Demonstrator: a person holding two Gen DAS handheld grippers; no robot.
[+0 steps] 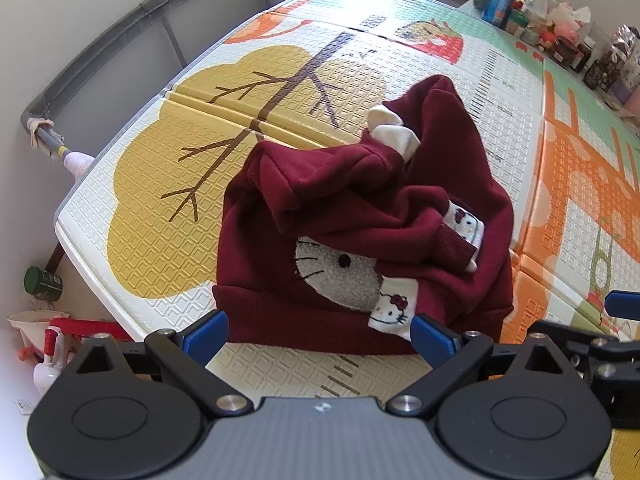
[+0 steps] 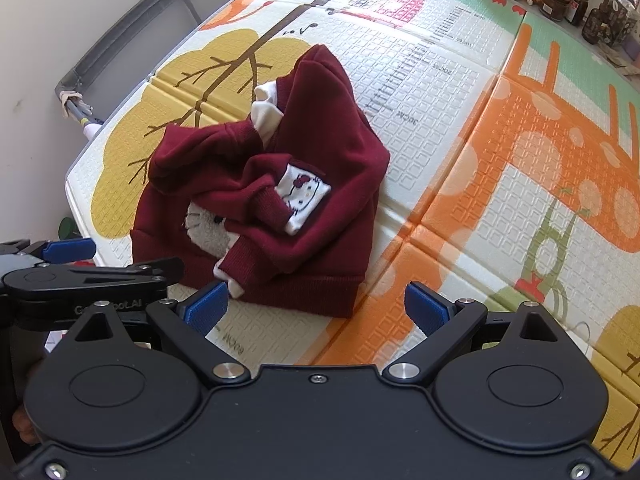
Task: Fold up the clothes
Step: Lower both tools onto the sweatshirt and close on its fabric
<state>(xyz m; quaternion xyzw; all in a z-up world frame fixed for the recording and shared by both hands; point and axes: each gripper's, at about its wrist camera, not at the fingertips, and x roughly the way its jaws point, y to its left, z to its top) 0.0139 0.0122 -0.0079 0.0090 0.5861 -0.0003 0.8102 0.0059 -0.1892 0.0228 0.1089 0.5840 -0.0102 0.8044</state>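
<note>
Dark red fleece sweatshirt with a cat-face patch (image 1: 360, 216) lay crumpled mid-mat on the embossed foam play mat (image 1: 168, 208), sleeves bunched over its front. Left gripper (image 1: 320, 334) and right gripper (image 2: 316, 306) hovered at the hem, both spread wide, holding nothing, probably lined up for a hem grab. Jars and bottles (image 1: 560, 28) sat well clear at the mat's far edge.

The sweater (image 1: 360, 208) was soft matt maroon cloth with ribbed cuffs and a fuzzy patch. The mat (image 1: 168, 216) looked embossed, slightly glossy foam. The fingers (image 2: 208, 306) were ridged blue plastic.
</note>
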